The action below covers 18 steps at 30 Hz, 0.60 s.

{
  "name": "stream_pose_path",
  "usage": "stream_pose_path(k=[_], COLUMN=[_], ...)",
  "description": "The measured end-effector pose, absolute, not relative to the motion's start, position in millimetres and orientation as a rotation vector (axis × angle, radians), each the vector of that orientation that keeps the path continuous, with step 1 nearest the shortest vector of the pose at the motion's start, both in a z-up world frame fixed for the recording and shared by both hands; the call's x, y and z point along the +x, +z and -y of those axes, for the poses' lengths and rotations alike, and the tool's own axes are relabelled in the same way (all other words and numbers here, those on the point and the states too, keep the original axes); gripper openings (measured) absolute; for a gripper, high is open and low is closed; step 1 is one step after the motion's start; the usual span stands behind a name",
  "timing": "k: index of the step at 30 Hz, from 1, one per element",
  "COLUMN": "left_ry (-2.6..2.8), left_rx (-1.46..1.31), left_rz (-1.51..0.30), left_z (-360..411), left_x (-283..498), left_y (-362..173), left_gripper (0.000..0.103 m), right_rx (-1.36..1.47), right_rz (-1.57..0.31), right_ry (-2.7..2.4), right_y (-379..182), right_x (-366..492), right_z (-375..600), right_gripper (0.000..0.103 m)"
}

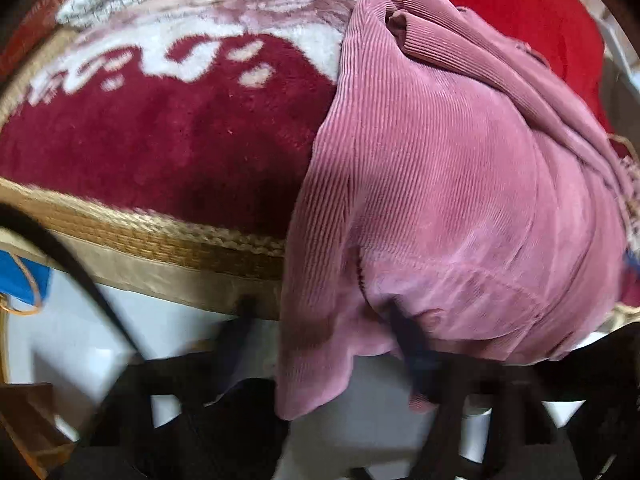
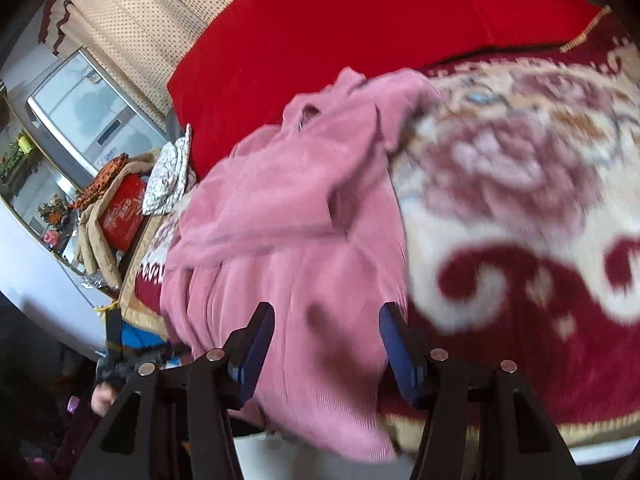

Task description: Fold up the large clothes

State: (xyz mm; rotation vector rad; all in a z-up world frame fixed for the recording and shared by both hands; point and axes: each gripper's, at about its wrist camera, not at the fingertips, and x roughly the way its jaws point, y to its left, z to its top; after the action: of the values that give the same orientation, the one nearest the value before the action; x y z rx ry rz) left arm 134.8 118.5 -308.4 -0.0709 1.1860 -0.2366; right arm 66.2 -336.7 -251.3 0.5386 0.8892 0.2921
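Right wrist view: one pink corduroy garment (image 2: 288, 248) lies between released right tongs (image 2: 326, 344); left tongs' (image 1: 328, 360) state unclear.

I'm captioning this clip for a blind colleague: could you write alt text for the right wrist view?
A pink corduroy garment lies rumpled over the edge of a bed, between the open blue-padded fingers of the right gripper. Beneath it is a dark red and cream floral blanket, with a bright red cover behind.

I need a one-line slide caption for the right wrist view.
Right gripper, jaws apart, over a pink corduroy garment lying on a red floral blanket.
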Motion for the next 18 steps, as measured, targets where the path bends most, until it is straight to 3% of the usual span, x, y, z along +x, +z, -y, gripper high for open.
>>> stream_pose_path(k=[1, 6, 8, 9, 12, 14, 15, 16, 17, 18], left_ry=[-0.249, -0.256, -0.236, -0.225, -0.223, -0.239, -0.249, -0.281, -0.302, -0.315], left_rx=[-0.093, -0.112, -0.119, -0.121, -0.135, -0.125, -0.118, -0.12, -0.119, -0.109], left_rz=[-1.205, -1.209, -1.221, -1.225, -1.23, -1.217, -1.21, -1.206, -1.205, -1.197], left_z=[-120.3, -121.5, -123.2, -128.6, -132.5, -130.5, -129.3, -126.1, -123.1, -120.5], left_x=[136.6, 139.2, 142.0, 145.0, 148.3, 148.3, 149.9, 150.2, 149.6, 148.5], left_y=[-311.6, -312.9, -314.5, -314.0, -316.7, -316.5, -316.8, -315.9, -314.7, -313.0], left_gripper=[0.023, 0.025, 0.051, 0.058, 0.062, 0.056, 0.048, 0.03, 0.023, 0.022], right_rx=[0.535, 0.47, 0.443, 0.43, 0.4, 0.382, 0.379, 0.379, 0.389, 0.401], right_rz=[-0.904, -1.048, -1.089, -1.104, -1.107, -1.093, -1.087, -1.082, -1.082, -1.078], right_ry=[0.294, 0.314, 0.331, 0.337, 0.335, 0.322, 0.319, 0.326, 0.369, 0.42], right_y=[-254.0, -277.8, -287.6, -291.6, -300.5, -300.4, -299.9, -298.7, -296.6, -294.4], right_x=[62.6, 46.9, 45.4, 46.8, 50.7, 49.5, 47.8, 47.4, 47.4, 46.5], right_z=[336.9, 325.0, 317.9, 314.4, 305.6, 301.2, 299.6, 297.6, 292.1, 287.8], right_gripper=[0.067, 0.069, 0.069, 0.069, 0.071, 0.071, 0.071, 0.071, 0.069, 0.069])
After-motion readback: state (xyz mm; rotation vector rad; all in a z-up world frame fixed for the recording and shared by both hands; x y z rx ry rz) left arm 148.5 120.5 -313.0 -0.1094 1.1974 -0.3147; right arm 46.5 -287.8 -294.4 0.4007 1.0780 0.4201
